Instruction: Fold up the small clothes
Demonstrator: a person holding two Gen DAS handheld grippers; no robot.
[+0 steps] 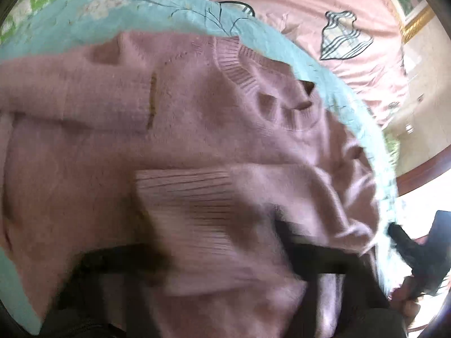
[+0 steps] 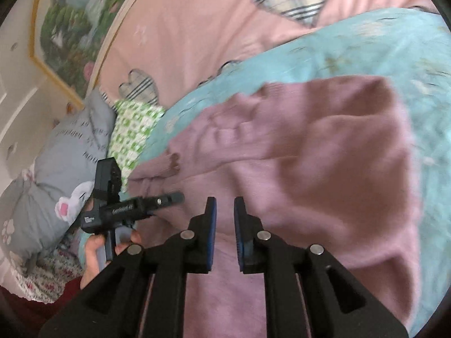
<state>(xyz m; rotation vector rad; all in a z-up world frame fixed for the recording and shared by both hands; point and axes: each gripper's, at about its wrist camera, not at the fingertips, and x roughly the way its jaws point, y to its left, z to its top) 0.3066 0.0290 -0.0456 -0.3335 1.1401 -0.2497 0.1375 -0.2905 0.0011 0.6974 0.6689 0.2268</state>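
A small mauve knit sweater [image 1: 197, 118] lies on a light blue cloth [image 1: 84, 19]. In the left wrist view its ribbed hem or cuff [image 1: 203, 225] drapes over my left gripper [image 1: 197, 270], whose dark fingers are mostly hidden under the knit; the view is blurred. In the right wrist view the sweater [image 2: 310, 155] fills the middle, and my right gripper [image 2: 225, 205] hovers just above it with a narrow gap between its blue pads, nothing held. My left gripper's body [image 2: 124, 208] shows at the left, held by a hand.
A pink bed cover [image 2: 183, 28] with plaid hearts lies beyond the blue cloth [image 2: 366, 48]. A grey pillow [image 2: 64, 163] and a green-checked cloth [image 2: 132, 129] sit at the left. A framed picture [image 2: 79, 22] hangs on the wall.
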